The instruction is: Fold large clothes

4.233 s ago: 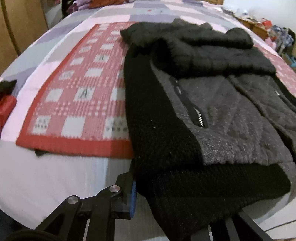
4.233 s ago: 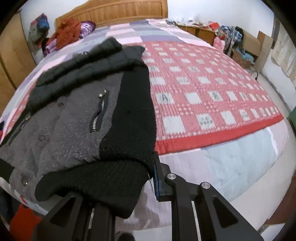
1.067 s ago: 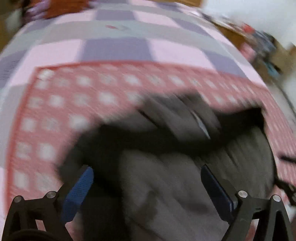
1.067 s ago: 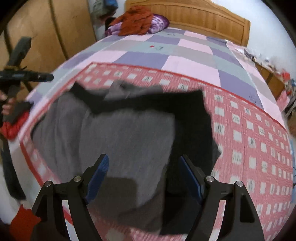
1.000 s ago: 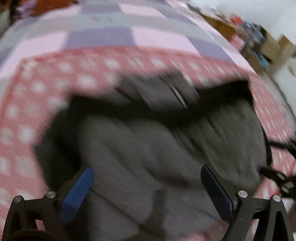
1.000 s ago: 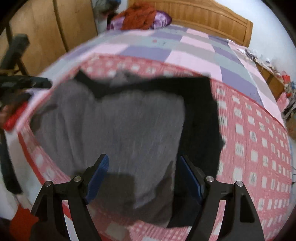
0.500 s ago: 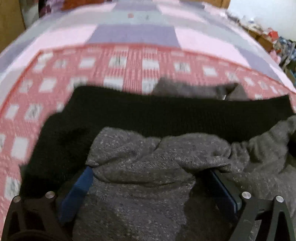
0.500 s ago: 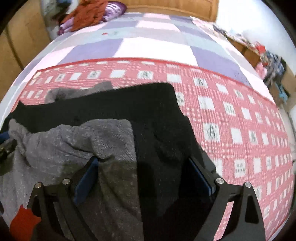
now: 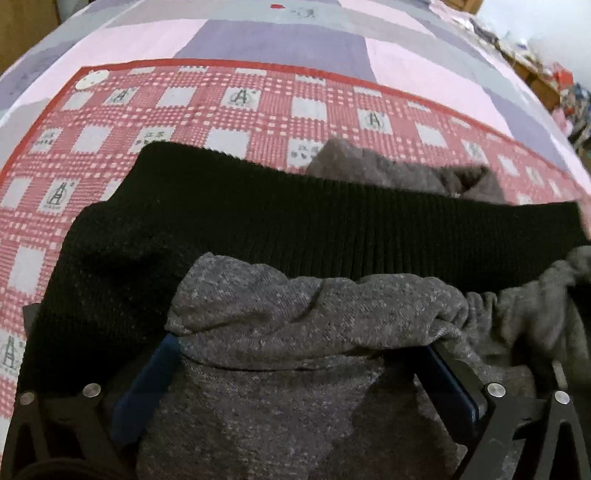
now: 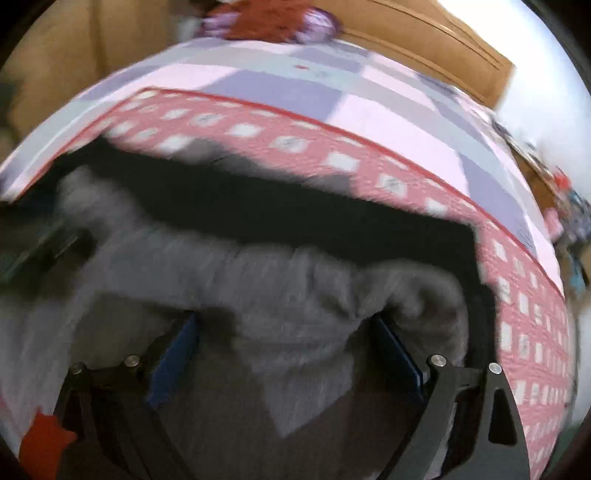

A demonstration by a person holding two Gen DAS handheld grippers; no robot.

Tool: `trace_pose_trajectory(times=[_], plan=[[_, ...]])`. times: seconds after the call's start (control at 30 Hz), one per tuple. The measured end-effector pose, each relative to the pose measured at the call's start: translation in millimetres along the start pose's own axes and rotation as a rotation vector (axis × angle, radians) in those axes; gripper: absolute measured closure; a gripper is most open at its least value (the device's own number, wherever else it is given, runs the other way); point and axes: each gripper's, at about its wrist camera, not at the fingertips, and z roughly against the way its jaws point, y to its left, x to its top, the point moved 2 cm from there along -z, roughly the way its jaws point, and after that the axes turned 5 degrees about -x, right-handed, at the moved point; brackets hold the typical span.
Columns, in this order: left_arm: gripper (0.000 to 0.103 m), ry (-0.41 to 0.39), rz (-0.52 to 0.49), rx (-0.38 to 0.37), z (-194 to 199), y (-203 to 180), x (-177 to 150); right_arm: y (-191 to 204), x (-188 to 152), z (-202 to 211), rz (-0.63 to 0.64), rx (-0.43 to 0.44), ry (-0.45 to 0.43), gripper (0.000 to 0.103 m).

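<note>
The grey speckled jacket with black ribbed knit trim [image 9: 314, 325] is lying bunched on the red-and-white checked blanket [image 9: 236, 99] that is covering the bed with its pink, lilac and grey patchwork sheet [image 9: 273, 44]. The left wrist view is showing this sharply: the ribbed black band is running across the picture, a grey fold is heaping up in front of it, and printed marks are showing in the blanket's white squares. The left gripper [image 9: 299, 373] is standing with its jaws at their widest and opening, the grey fabric lying loosely between the blue pads [image 9: 147, 384] without being pinched. The right wrist view is blurred, yet it is giving what the other lacks: the wooden headboard [image 10: 424, 40], a heap of red and purple clothes [image 10: 269, 18] at the far end of the bed, and a red sleeve [image 10: 42, 443] at the lower left. The right gripper [image 10: 284, 343] is likewise spread wide, grey cloth slack between its jaws. Four seconds earlier the jacket was lying flat with its zip pockets up and both grippers were clamping its black hem; now the hem is folded over towards the far side and both grips are released.
</note>
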Motion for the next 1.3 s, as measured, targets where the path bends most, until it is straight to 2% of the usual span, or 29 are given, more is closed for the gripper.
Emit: trace_pose_trajectory(times=[0.13, 0.2, 0.27, 0.33, 0.37, 0.4, 0.43, 0.5, 0.57, 0.6, 0.67, 0.7, 0.77, 0.83, 0.9, 0.97, 1.03, 1.1, 1.13, 1.2, 1.27, 1.3], plan=[[0.000, -0.019, 0.085, -0.042, 9, 13, 17, -4, 32, -28, -0.005, -0.014, 0.027, 0.007], [0.000, -0.040, 0.089, -0.030, 20, 11, 24, -5, 42, -29, -0.023, 0.006, 0.016, 0.007], [0.000, -0.085, 0.016, 0.053, 35, 0, 33, -5, 41, -21, -0.039, 0.032, 0.005, 0.006], [0.000, -0.144, -0.120, 0.094, 42, -16, 36, -12, 43, -11, -0.068, 0.085, -0.012, 0.006], [0.000, -0.143, -0.165, 0.127, 37, -18, 37, -16, 43, -7, -0.088, 0.110, -0.021, 0.006], [0.000, -0.103, -0.206, 0.179, 23, -15, 35, -19, 42, -2, -0.106, 0.136, -0.023, 0.006], [0.000, -0.041, -0.194, 0.178, 7, -6, 34, -25, 40, 5, -0.133, 0.173, -0.024, 0.007], [0.000, 0.049, -0.077, 0.077, -14, 22, 28, -37, 35, 22, -0.173, 0.248, -0.044, 0.007], [0.000, 0.018, -0.038, 0.028, -14, 36, 28, -51, 25, 44, -0.174, 0.295, -0.073, 0.007], [0.000, 0.007, -0.046, 0.033, -13, 35, 28, -60, 19, 55, -0.162, 0.265, -0.100, 0.007], [0.000, -0.013, -0.102, 0.077, -15, 26, 30, -75, 9, 62, -0.127, 0.108, -0.119, 0.007], [0.000, -0.020, -0.120, 0.091, -16, 23, 30, -83, 4, 55, -0.127, 0.053, -0.099, 0.007], [0.000, -0.039, -0.126, 0.090, -18, 26, 30, -105, -5, 18, -0.184, -0.014, 0.026, 0.007], [0.000, -0.031, -0.100, 0.070, -24, 31, 32, -123, -11, -18, -0.279, 0.081, 0.097, 0.000], [0.000, -0.020, -0.098, 0.070, -27, 32, 34, -134, -6, -41, -0.353, 0.102, 0.133, 0.001], [0.000, -0.010, -0.099, 0.069, -23, 35, 35, -131, -1, -43, -0.347, 0.106, 0.138, 0.001], [0.000, -0.017, -0.100, 0.056, -13, 33, 33, -133, -2, -33, -0.343, 0.120, 0.113, 0.001], [0.000, -0.040, -0.101, 0.026, 3, 32, 27, -143, -16, 1, -0.374, 0.149, 0.044, 0.001], [0.000, -0.063, -0.097, 0.006, 17, 36, 22, -143, -16, 1, -0.374, 0.149, 0.044, 0.001], [0.000, -0.104, -0.091, 0.004, 36, 46, 14, -149, -36, 27, -0.384, 0.150, -0.010, 0.001], [0.000, -0.157, -0.103, 0.132, 53, 68, 1, -152, -57, 41, -0.375, 0.121, -0.022, 0.001], [0.000, -0.152, -0.111, 0.198, 49, 81, -6, -152, -69, 42, -0.368, 0.091, -0.002, 0.001]])
